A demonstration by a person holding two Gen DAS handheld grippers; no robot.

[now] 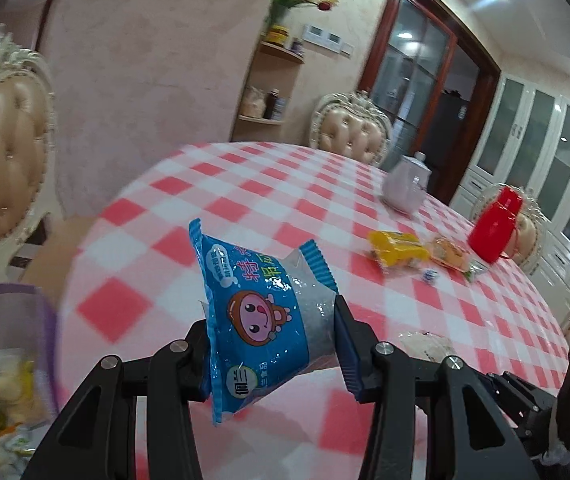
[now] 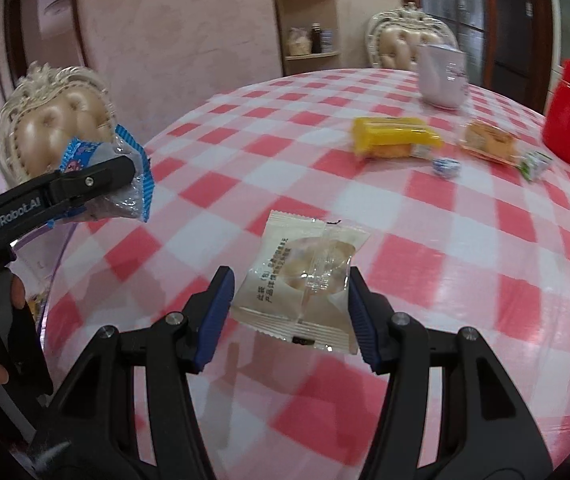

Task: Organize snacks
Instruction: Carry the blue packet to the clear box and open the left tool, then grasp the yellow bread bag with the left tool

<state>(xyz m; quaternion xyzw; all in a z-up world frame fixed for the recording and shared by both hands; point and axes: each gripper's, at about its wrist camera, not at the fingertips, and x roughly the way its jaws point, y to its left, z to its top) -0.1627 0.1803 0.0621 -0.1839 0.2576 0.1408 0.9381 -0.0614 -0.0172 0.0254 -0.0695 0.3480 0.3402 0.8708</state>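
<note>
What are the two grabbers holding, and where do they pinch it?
The left gripper pinches the blue snack packet across its middle. The right gripper has the white snack packet between its fingers, apparently lightly gripped at its sides.

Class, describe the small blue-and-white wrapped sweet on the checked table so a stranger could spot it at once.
Start at the round table with the pink-and-white checked cloth and find the red flask on its far right. Left of it lie a yellow packet and a clear-wrapped pastry. The sweet sits just in front of the gap between them: the smallest item there, and the only blue-and-white one.
</note>
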